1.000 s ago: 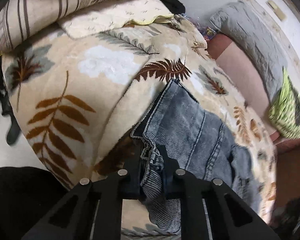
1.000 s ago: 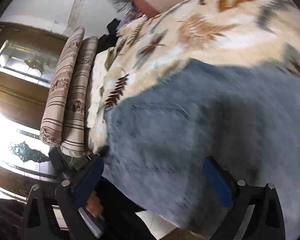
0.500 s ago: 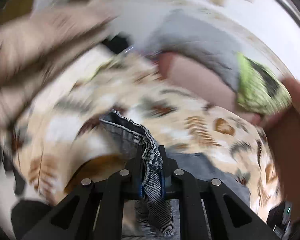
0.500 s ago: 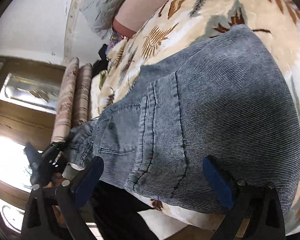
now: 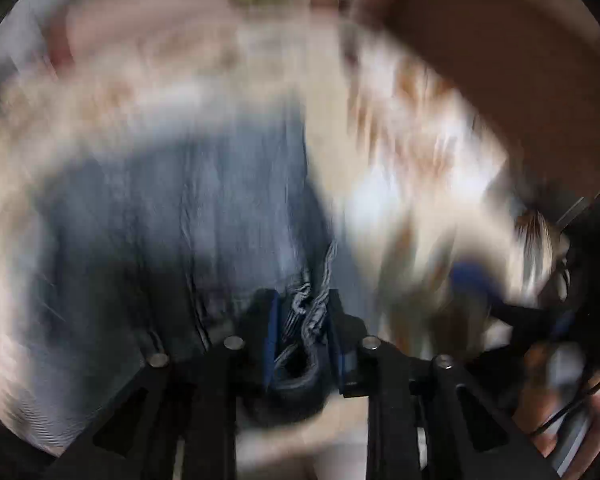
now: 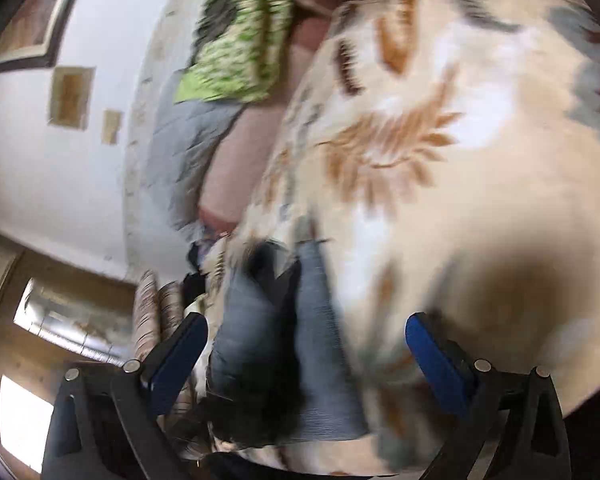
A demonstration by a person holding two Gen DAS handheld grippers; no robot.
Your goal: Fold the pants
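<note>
Grey-blue denim pants (image 5: 180, 216) lie on a cream blanket with a brown leaf print (image 5: 412, 168); the left wrist view is heavily blurred. My left gripper (image 5: 302, 320) is shut on a bunched edge of the pants. In the right wrist view the pants (image 6: 284, 320) show as a raised fold near the bed's edge. My right gripper (image 6: 306, 348) is open and empty, its blue pads (image 6: 432, 352) wide apart, hovering over the pants and blanket (image 6: 440, 152).
A green patterned cushion (image 6: 240, 36), a grey quilted pillow (image 6: 184, 148) and a pink sheet (image 6: 236, 160) lie by the white wall. Striped bolsters (image 6: 152, 312) stand near a wooden cabinet. The other gripper and a hand (image 5: 572, 344) show at the left wrist view's right edge.
My left gripper has swung fast across the bed, dragging the held pants edge over the rest of the pants. My right gripper has moved off the spread denim toward the bare blanket, still open.
</note>
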